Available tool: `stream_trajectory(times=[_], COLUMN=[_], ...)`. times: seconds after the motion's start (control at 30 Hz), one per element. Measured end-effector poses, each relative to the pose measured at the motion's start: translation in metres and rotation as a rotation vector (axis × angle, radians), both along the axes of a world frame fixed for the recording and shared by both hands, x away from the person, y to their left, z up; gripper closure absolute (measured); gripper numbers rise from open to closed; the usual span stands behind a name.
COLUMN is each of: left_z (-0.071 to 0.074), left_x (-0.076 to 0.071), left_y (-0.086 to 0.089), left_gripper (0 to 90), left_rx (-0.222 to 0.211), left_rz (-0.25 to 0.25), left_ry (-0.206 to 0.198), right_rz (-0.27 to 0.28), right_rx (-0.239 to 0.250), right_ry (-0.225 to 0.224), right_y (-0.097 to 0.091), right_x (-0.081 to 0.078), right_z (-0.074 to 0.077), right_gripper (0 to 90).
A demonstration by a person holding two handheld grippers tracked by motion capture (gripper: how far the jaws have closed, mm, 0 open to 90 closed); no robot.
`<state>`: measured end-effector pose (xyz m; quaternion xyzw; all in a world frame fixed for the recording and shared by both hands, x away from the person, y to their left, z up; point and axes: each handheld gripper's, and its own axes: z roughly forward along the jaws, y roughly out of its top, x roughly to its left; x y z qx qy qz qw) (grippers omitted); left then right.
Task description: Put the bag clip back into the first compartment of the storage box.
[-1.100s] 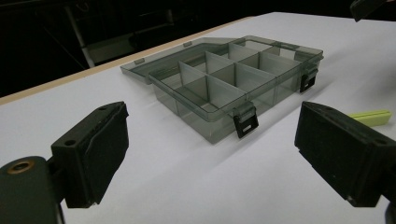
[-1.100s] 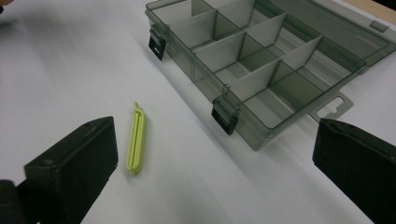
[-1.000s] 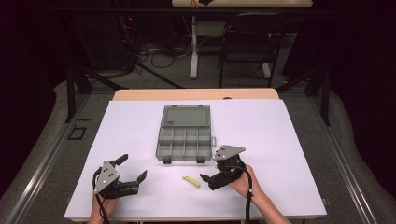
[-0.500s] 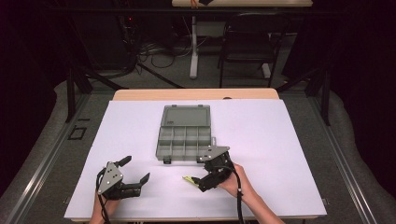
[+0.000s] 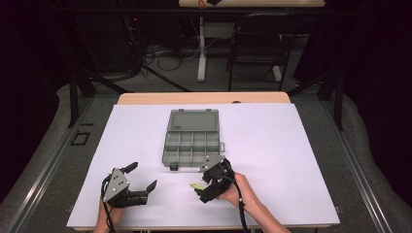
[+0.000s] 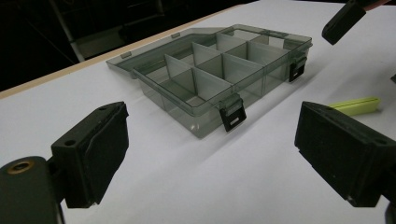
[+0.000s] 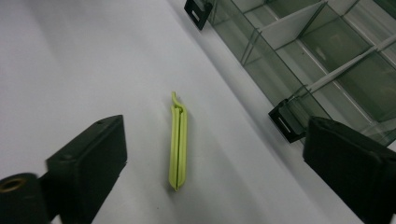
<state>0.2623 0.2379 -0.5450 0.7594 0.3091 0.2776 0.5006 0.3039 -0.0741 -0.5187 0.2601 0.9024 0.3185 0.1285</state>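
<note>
Two hand-held grippers are over the counter (image 5: pixel 291 145). The right hand-held gripper (image 7: pixel 215 163) has its jaws wide, just beginning to close, around the yellow-green clip (image 7: pixel 178 144), probably to grasp it. The clip lies flat near the open compartment box (image 5: pixel 192 141). The left hand-held gripper (image 5: pixel 141 182) waits wide and empty.

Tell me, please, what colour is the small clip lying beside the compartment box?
Light yellow-green clip, clearest in the right gripper view.
</note>
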Motion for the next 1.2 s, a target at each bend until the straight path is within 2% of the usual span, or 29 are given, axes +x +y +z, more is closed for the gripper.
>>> stream_trajectory(times=[0.1,0.17,0.2,0.27,0.3,0.33,0.47,0.5,0.73,0.9,1.2], left_z=[0.000,0.000,0.000,-0.001,-0.001,-0.001,-0.001,0.000,-0.001,-0.001,0.000], left_x=[0.000,0.000,0.001,0.001,0.001,0.001,0.000,-0.001,0.000,0.003,0.001], left_y=[0.000,-0.001,-0.001,-0.001,-0.001,-0.001,0.000,0.000,-0.002,-0.002,-0.001], left_gripper=[9.8,9.8,9.8,9.8,9.8,9.8,9.8,9.8,9.8,9.8,9.8], left_rx=[0.002,0.009,0.010,0.011,0.011,0.013,0.014,0.013,0.026,0.027,0.034], left_rz=[0.000,0.003,0.004,0.005,0.005,0.004,0.004,0.008,-0.002,-0.004,-0.005], left_ry=[0.004,0.006,0.008,0.010,0.011,0.011,0.010,0.012,0.011,0.015,0.012], right_rz=[0.014,0.011,0.022,0.024,0.033,0.033,0.042,0.046,0.071,0.066,0.058], right_rx=[-0.035,-0.038,-0.054,-0.064,-0.070,-0.070,-0.079,-0.084,-0.096,-0.091,-0.093], right_ry=[0.002,0.008,0.010,0.009,0.018,0.018,0.032,0.039,0.063,0.081,0.081], right_y=[0.006,0.008,0.011,0.013,0.015,0.015,0.018,0.020,0.022,0.024,0.026], right_x=[0.000,0.000,0.000,0.000,0.000,0.000,0.000,0.000,0.000,0.000,0.002], right_z=[-0.003,-0.003,-0.004,-0.005,-0.006,-0.006,-0.008,-0.009,-0.016,-0.019,-0.023], right_gripper=[15.0,16.6,23.0,25.6,32.2,32.2,41.7,48.8,59.8,68.7,74.6])
